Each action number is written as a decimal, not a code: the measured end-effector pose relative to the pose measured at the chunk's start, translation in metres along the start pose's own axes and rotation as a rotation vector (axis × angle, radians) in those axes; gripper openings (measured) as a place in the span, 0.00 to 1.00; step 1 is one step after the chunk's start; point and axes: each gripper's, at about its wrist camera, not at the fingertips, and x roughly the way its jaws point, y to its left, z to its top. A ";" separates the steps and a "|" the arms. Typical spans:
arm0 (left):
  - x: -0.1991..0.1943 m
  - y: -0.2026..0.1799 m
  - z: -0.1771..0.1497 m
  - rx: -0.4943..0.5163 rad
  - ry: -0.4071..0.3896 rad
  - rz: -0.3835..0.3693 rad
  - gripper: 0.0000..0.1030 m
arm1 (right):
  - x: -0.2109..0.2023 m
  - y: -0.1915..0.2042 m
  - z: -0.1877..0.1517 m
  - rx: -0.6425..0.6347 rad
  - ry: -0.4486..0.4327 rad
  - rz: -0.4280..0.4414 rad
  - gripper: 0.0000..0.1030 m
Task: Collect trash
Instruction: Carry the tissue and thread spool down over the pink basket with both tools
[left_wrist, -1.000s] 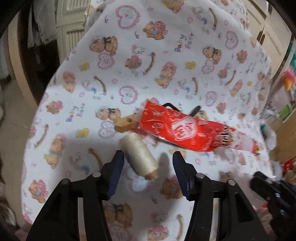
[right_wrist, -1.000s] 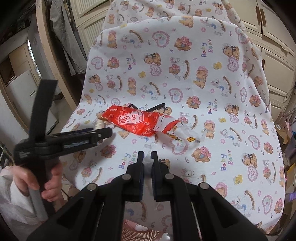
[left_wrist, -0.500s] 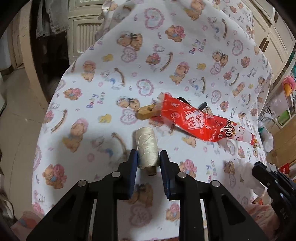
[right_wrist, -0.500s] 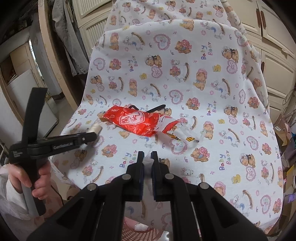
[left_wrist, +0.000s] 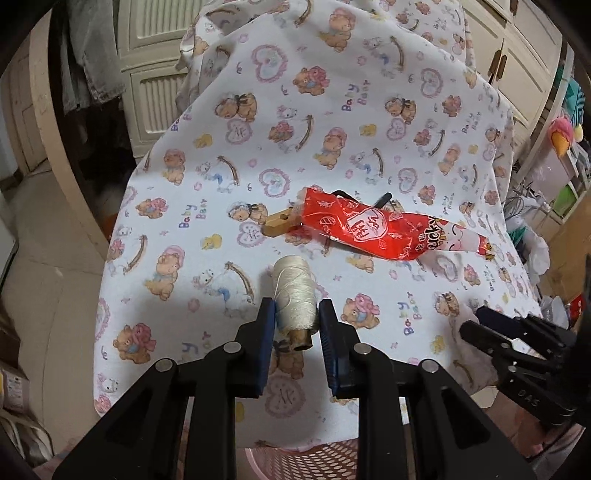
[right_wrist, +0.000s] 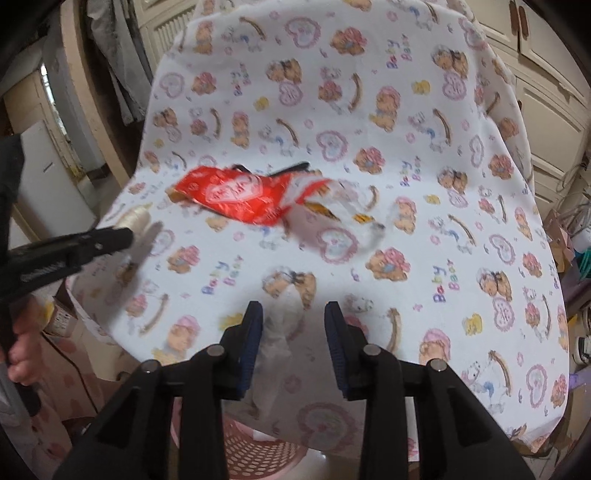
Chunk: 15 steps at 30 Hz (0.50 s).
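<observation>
My left gripper (left_wrist: 295, 314) is shut on a cream spool of thread (left_wrist: 294, 295) and holds it above the front of the bear-print cloth (left_wrist: 332, 122). A red snack wrapper (left_wrist: 365, 232) lies mid-cloth, over a wooden clothespin (left_wrist: 277, 222) and a black object (left_wrist: 382, 201). My right gripper (right_wrist: 293, 314) is open; a white crumpled tissue (right_wrist: 275, 343) hangs between its fingers, blurred. In the right wrist view the wrapper (right_wrist: 236, 194) lies ahead with a clear plastic scrap (right_wrist: 354, 218) to its right. The left gripper (right_wrist: 74, 247) shows at the left there.
A pink mesh basket (right_wrist: 258, 450) sits below the cloth's front edge, also in the left wrist view (left_wrist: 306, 461). Cream cabinet doors (right_wrist: 546, 103) stand behind and right. Clothes hang at the back left (left_wrist: 92, 55). Clutter lies on the floor at the right.
My left gripper closed on the spool and lifted it back toward the front edge. My right gripper opened, letting the white tissue loose, and moved forward over the cloth.
</observation>
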 end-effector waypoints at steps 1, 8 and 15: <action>0.001 0.001 0.000 -0.006 0.003 -0.001 0.22 | 0.001 -0.002 -0.001 0.008 0.005 0.004 0.31; -0.002 0.001 -0.002 0.004 -0.003 0.022 0.22 | 0.000 0.000 -0.002 -0.001 0.008 0.037 0.13; -0.019 -0.005 -0.009 0.011 0.012 0.005 0.22 | -0.023 0.013 0.002 -0.002 -0.057 0.069 0.10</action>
